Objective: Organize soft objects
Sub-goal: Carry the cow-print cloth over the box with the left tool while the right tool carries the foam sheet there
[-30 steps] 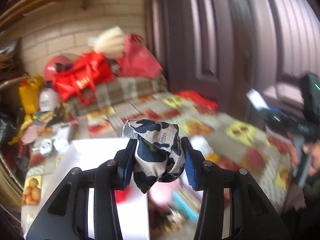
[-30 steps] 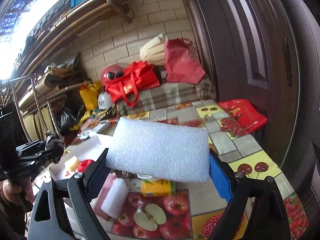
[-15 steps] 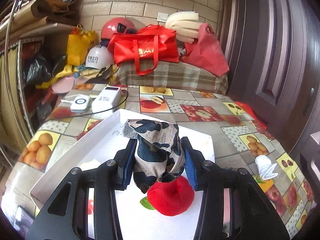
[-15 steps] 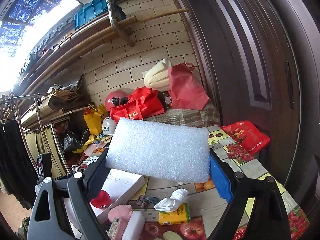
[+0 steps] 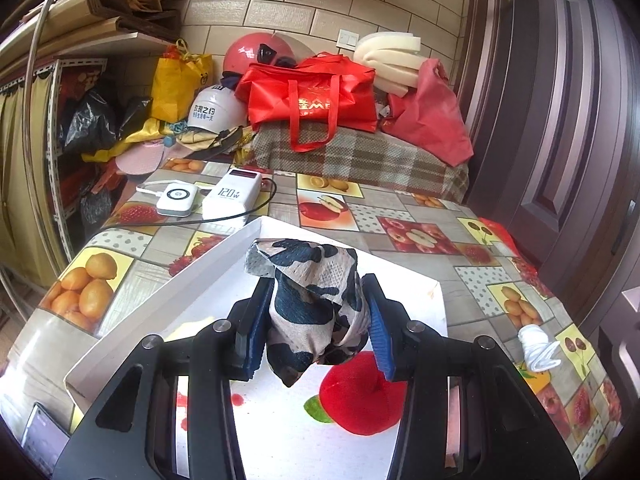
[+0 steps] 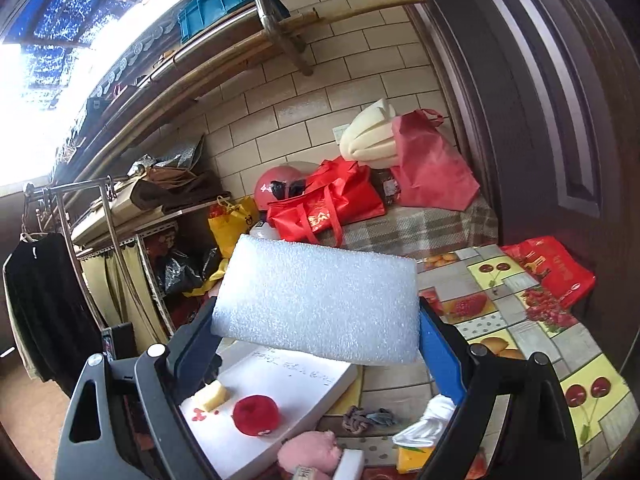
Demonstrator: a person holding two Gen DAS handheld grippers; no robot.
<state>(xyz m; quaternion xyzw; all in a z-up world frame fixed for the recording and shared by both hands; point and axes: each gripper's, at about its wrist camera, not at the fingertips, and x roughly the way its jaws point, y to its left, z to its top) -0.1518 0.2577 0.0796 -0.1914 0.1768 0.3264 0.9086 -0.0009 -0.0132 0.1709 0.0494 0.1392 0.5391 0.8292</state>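
The desk (image 5: pixel 404 216) is covered with an oilcloth printed in fruit squares. On it lies a shallow white tray (image 5: pixel 352 272), open at the top, with handwriting along one edge in the right wrist view.

The right claw (image 6: pixel 316 312) grasps a white foam block (image 6: pixel 316 300) by its two short ends, the blue pads pressed against it and the jaws set wide. The block is lifted clear of the desk, above the near end of the tray.

The left claw (image 5: pixel 316 320) is clenched on a bunched cloth (image 5: pixel 312 300), pale with dark blue blotches, which sticks out above and below the pads. It hangs over the tray's middle.

In the tray sits a red plush apple (image 5: pixel 360 400) with a green leaf, just under the left claw; a small yellow sponge piece (image 6: pixel 211 396) lies beside it.

On the desk beside the tray lie a pink fluffy toy (image 6: pixel 310 452), a white rolled sock (image 5: pixel 536 346), a dark knotted cloth (image 6: pixel 362 418) and a yellow carton (image 6: pixel 412 458).

At the desk's far side rest a white power bank (image 5: pixel 232 200) and a smaller white charger (image 5: pixel 176 200), with a black cable running from them.
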